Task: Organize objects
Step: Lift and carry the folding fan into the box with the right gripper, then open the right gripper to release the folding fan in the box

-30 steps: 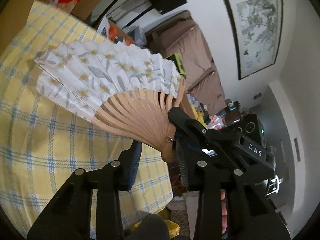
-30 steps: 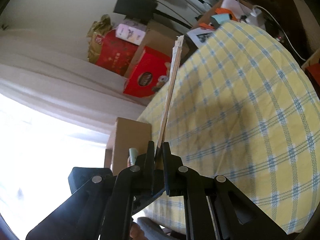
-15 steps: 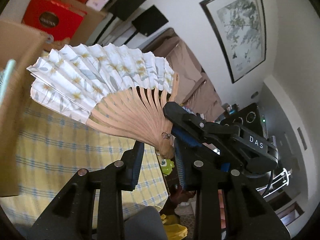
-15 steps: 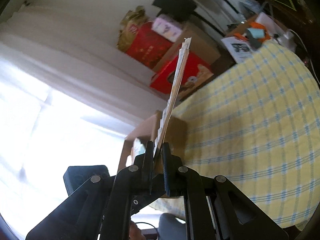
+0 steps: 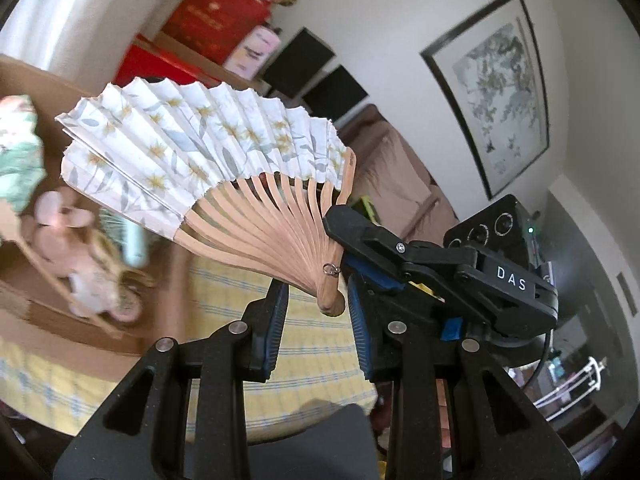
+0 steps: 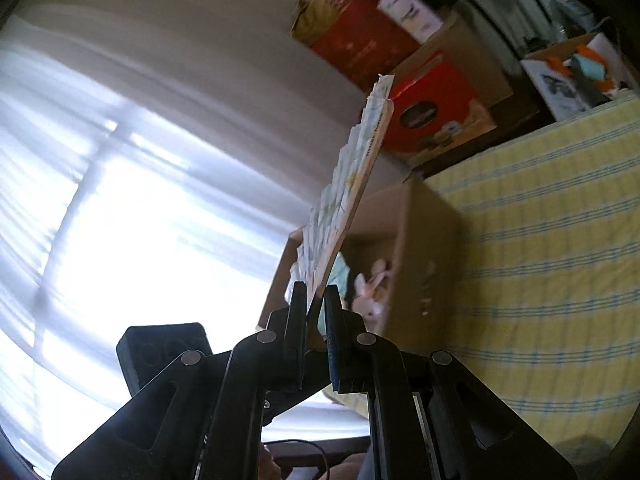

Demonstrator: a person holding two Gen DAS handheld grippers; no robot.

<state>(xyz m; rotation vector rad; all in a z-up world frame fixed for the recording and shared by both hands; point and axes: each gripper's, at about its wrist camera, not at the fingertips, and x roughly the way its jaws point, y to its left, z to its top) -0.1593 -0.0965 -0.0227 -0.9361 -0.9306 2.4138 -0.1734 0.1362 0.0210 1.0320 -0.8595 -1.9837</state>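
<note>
Gripping the folding fan (image 6: 352,184) by its wooden guard stick, right gripper (image 6: 316,312) clamped tight on it at lower centre of the right wrist view, fan showing edge-on and running up toward the upper middle of the frame. Spreading open across the upper left and centre of the left wrist view, the same fan (image 5: 208,148) displaying its white floral leaf and pale wooden ribs, pivot end with a small metal ring hanging just above the left gripper (image 5: 316,320). Standing parted at lower centre, left gripper fingers (image 5: 272,320) holding nothing, the fan's pivot end sitting between and above them; contact cannot be told. Hovering over a cardboard box (image 6: 424,264) on the yellow checked tablecloth (image 6: 552,264) in the middle right of the right wrist view. Lying inside the box at left of the left wrist view, a pink plush toy (image 5: 76,248), blurred. Stacking up near the wall in the upper part of both views, red boxes (image 6: 432,112).
</note>
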